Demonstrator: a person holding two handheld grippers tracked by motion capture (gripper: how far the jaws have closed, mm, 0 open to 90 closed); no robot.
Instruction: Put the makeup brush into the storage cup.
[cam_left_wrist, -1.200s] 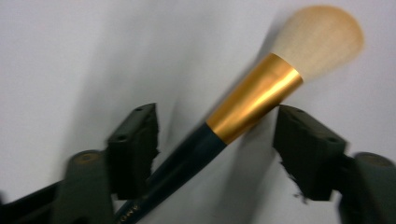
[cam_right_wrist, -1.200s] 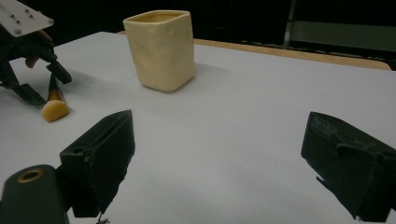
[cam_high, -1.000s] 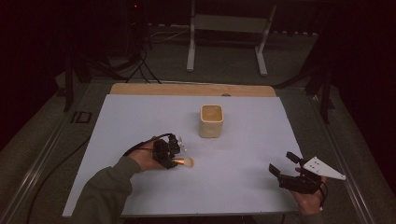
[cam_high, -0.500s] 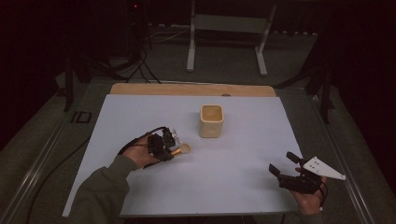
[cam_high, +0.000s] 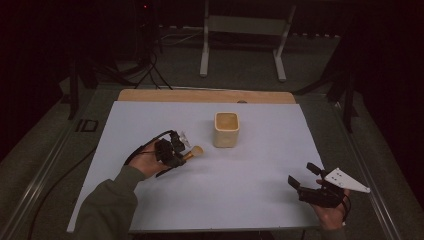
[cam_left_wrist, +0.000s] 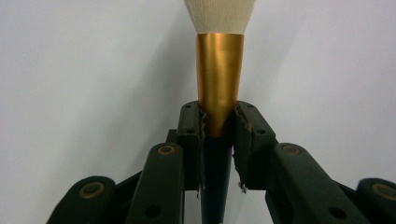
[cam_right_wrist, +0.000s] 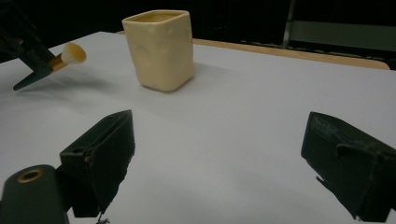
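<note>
**Left gripper view: brush clamped, bristles leading toward the cup**

Left gripper view shows the left gripper (cam_left_wrist: 218, 126) with its jaws closed on the black-handled, gold-ferruled makeup brush (cam_left_wrist: 219, 70), gripped where handle meets ferrule. Its long axis runs straight out along the jaws, cream bristles foremost. On the high view, the brush tip points toward the cream square ceramic cup (cam_high: 226, 129), near the white surface's far edge. The left hand is nearer the cup. The right gripper (cam_right_wrist: 224, 158) rests by the near right corner, jaws wide apart, holding nothing.

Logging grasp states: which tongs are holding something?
The left tongs: shut on the brush, at its gold ferrule. The right tongs are open, with nothing between them.
</note>
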